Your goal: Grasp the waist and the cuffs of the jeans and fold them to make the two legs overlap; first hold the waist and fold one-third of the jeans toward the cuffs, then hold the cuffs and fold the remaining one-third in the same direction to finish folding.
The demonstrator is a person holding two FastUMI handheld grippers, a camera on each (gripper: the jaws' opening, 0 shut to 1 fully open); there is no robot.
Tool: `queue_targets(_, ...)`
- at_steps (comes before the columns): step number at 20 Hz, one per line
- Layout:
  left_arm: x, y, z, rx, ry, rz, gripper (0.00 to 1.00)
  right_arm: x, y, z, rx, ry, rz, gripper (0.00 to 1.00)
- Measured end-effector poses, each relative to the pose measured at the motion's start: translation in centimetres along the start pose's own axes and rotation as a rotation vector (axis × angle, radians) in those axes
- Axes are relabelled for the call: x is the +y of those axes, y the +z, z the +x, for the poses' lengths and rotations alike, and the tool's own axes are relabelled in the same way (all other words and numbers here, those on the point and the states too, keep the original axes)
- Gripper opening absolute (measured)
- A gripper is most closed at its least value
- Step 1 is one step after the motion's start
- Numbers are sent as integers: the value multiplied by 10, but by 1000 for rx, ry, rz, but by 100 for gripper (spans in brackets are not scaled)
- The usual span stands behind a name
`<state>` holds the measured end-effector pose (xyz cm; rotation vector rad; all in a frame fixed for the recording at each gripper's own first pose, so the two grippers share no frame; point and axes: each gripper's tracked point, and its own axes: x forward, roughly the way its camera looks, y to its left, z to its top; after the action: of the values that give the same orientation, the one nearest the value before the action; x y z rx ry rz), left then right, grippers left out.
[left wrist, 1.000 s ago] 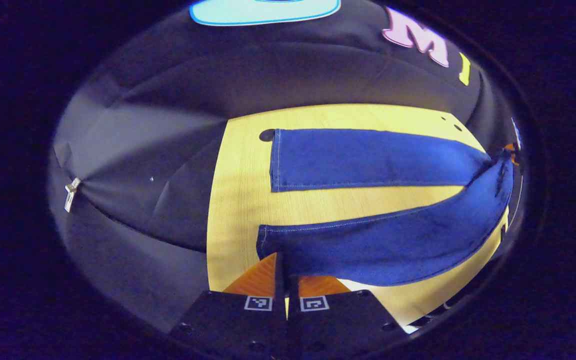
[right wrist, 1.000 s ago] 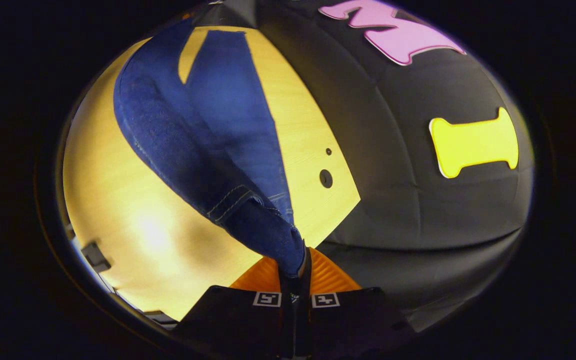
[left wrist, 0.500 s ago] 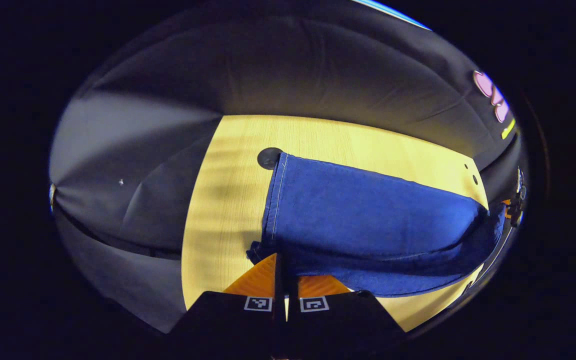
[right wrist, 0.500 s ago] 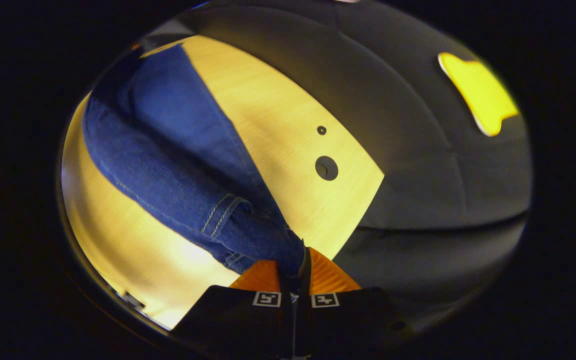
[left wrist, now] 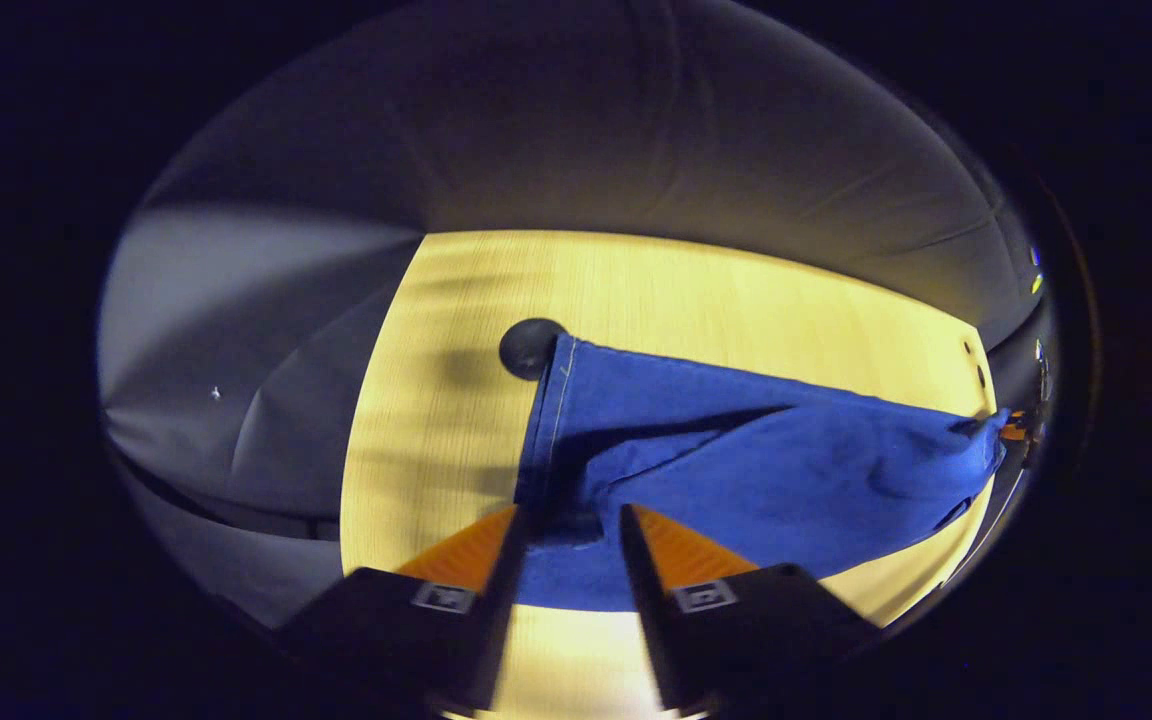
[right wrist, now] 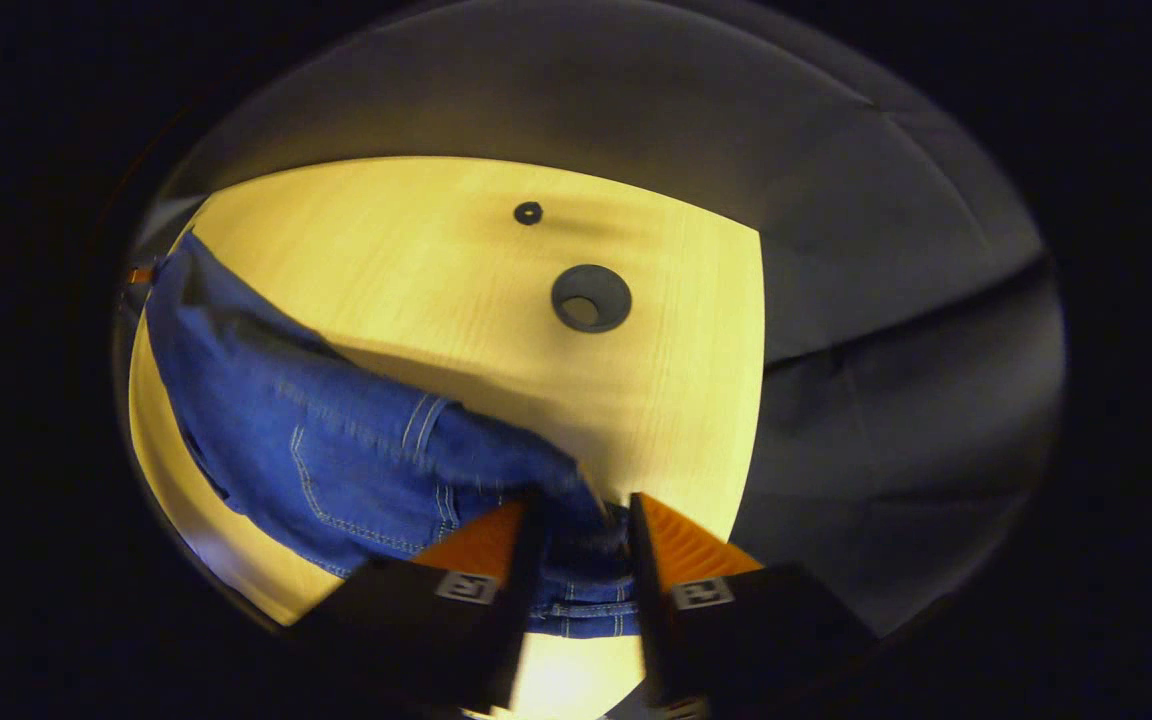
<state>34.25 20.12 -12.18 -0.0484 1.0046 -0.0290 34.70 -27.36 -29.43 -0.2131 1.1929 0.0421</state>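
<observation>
Both grippers stand with fingers spread and clamp nothing: the left gripper (left wrist: 571,520) straddles the cuff end of the blue denim jeans (left wrist: 736,470), the right gripper (right wrist: 581,515) straddles the waist end, where belt loops and pocket stitching show in the right gripper view.

The jeans lie lengthwise on the pale wooden desk (left wrist: 696,290), one leg laid over the other. At the cuff end the upper leg sits slightly askew — a strip of the lower leg and its stitched hem (left wrist: 548,420) shows beside it. That hem touches a round black grommet hole (left wrist: 528,347) near one short edge of the desk; a second round grommet hole (right wrist: 591,298), with a smaller hole (right wrist: 528,212) beyond it, lies near the opposite short edge, apart from the waist.

By the look of it, the leg-over-leg fold is done and the cloth released; the thirds are not yet begun. The next move calls for a grip on the waist, catching both layers, then a lift and carry toward the cuffs to lay down one third — low and even, so the upper leg does not slide further off the lower.

The booth's black cloth wall (left wrist: 556,130) hangs behind the desk.
</observation>
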Motion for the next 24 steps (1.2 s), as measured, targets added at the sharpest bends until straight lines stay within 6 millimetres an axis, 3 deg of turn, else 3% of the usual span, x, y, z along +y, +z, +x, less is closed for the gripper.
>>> queue_targets(1, 2, -2, 8, -5, 6, -7, 79, 0, 2, -4, -21, 5, 35, 62)
queue_targets(2, 1, 1, 3, -33, 17, -13, 98, 3, 4, -11, -57, 25, 83, 77)
queue_targets(5, 0, 14, -34, -194, 43, -28, 96, 13, 1, -41, -169, 57, 251, 84)
queue_targets(6, -4, 16, -51, -248, 54, -31, 96, 16, 1, -50, -215, 65, 313, 99)
queue_targets(10, -13, 15, -121, -478, 143, -52, 96, 16, -26, -72, -353, 5, 432, 100)
queue_targets(14, -53, 2, -208, -707, 161, -42, 96, 16, -62, -84, -418, -58, 556, 100)
queue_targets(18, -100, -27, -288, -873, 146, -56, 96, 2, -91, -78, -445, -87, 780, 100)
queue_targets(21, -141, -49, -315, -902, 56, -72, 96, -10, -96, -52, -467, -64, 988, 99)
queue_targets(24, -162, -64, -327, -891, 27, -11, 96, -17, -90, -58, -516, -37, 1104, 99)
